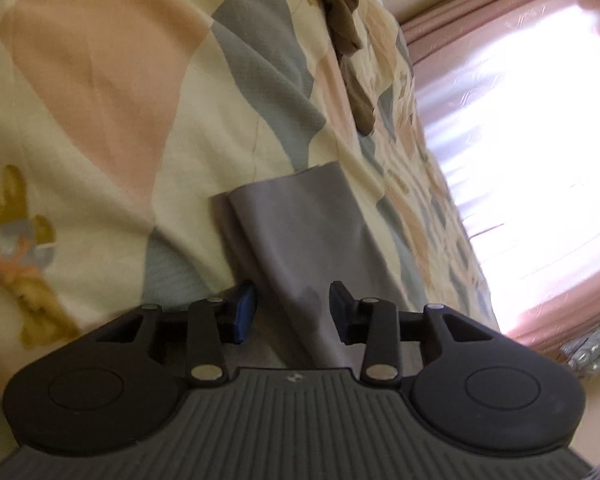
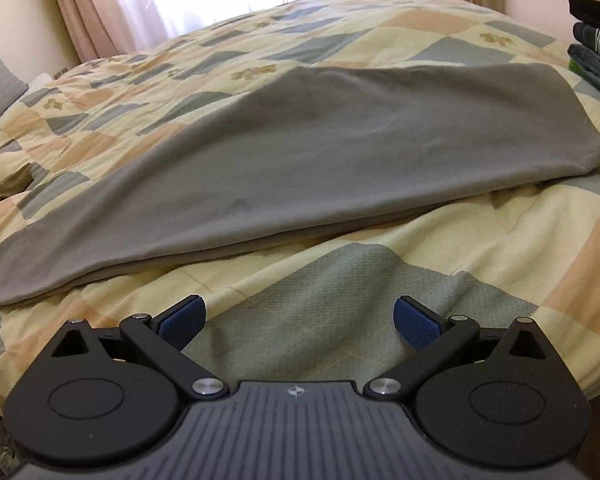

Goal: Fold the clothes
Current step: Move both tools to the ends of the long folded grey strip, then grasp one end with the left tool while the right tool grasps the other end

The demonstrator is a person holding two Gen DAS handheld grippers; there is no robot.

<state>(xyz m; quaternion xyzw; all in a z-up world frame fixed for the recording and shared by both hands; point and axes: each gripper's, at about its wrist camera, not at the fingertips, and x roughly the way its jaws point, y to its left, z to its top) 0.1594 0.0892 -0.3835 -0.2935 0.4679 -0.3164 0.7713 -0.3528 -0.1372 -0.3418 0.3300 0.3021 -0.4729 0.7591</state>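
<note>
Cloth risk came first: the left hand-held gripper [image 1: 293, 312] had its jaws partly apart around the grey garment [image 2: 300, 168] end, pads not pressing, so a lift could slip it free. That garment lay folded long across the bed [image 2: 500, 240] near its front edge. The right hand-held gripper [image 2: 299, 318] hung wide apart, empty, over bare quilt. A brown garment [image 1: 340, 8] and stacked clothes [image 2: 596, 48] lay well apart.

Grey garment [image 2: 300, 152]: smooth matt cloth. Quilt [image 2: 340, 300]: soft patchwork cloth, finely textured. Gripper [image 2: 298, 322]: matt black plastic, ribbed blue pads [image 2: 416, 322].
</note>
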